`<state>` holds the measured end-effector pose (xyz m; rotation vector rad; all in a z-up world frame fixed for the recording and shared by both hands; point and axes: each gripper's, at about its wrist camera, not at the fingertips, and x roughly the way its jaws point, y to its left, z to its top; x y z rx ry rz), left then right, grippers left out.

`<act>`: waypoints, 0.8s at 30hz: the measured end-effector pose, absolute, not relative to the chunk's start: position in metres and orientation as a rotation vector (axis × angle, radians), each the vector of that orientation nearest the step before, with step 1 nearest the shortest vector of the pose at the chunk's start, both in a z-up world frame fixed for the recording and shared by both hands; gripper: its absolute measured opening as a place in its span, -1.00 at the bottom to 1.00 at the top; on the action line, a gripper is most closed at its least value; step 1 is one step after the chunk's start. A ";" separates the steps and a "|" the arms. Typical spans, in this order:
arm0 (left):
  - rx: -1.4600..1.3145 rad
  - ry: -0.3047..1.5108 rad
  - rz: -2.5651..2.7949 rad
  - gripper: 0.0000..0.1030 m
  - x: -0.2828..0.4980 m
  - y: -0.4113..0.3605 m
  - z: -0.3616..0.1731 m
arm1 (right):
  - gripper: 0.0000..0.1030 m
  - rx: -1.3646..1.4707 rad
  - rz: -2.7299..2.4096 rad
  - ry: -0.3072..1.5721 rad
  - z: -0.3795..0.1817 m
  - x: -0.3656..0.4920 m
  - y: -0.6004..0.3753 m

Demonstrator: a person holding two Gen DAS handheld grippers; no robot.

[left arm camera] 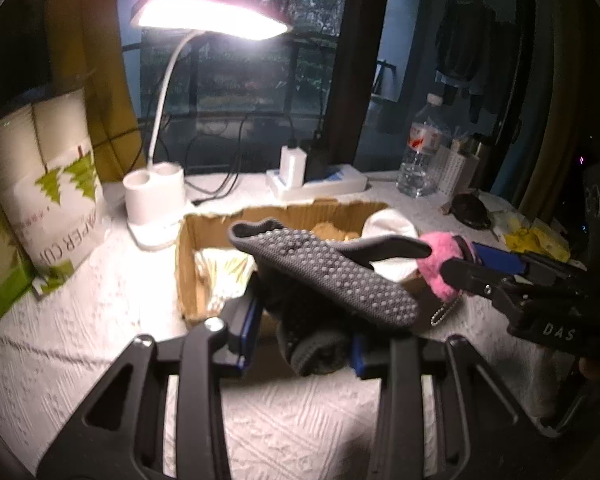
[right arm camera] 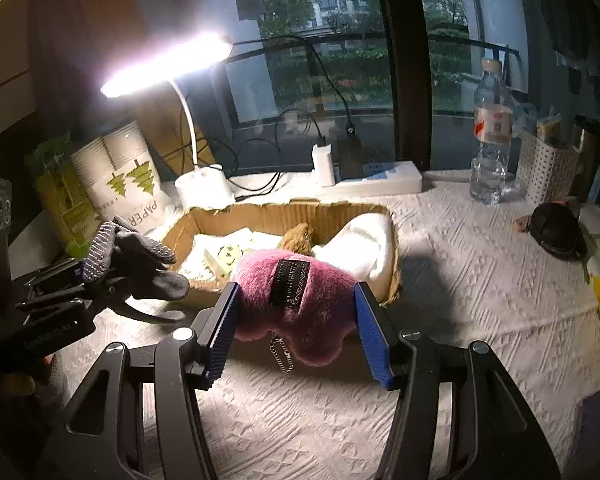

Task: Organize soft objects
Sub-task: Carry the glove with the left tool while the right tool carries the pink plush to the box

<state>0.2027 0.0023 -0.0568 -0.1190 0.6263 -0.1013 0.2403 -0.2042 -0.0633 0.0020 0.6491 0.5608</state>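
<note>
Both soft bits are held clamped near the tabletop's back edge, presumably for dropping into the open cardboard box (right arm camera: 260, 216): dotted grey knit glove (left arm camera: 332, 276) in the left gripper (left arm camera: 300, 344), fluffy pink plush keychain (right arm camera: 296, 304) in the right gripper (right arm camera: 296, 320).

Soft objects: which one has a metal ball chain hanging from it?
The pink plush, held by the right hand-held gripper. The chain dangles below it; the grey dotted glove has none.

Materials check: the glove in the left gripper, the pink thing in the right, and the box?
Glove: dark grey knit fabric with raised grip dots, probably rubbery; it droops limp. Pink plush: fuzzy fake fur by its look, with a sewn black label and metal ball chain. Box: brown corrugated cardboard, matte, its top edge torn and fluted.
</note>
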 end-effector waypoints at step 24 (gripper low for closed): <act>-0.084 0.524 -0.094 -0.29 0.246 -0.009 -0.024 | 0.15 0.026 0.549 0.595 -0.050 0.283 -0.218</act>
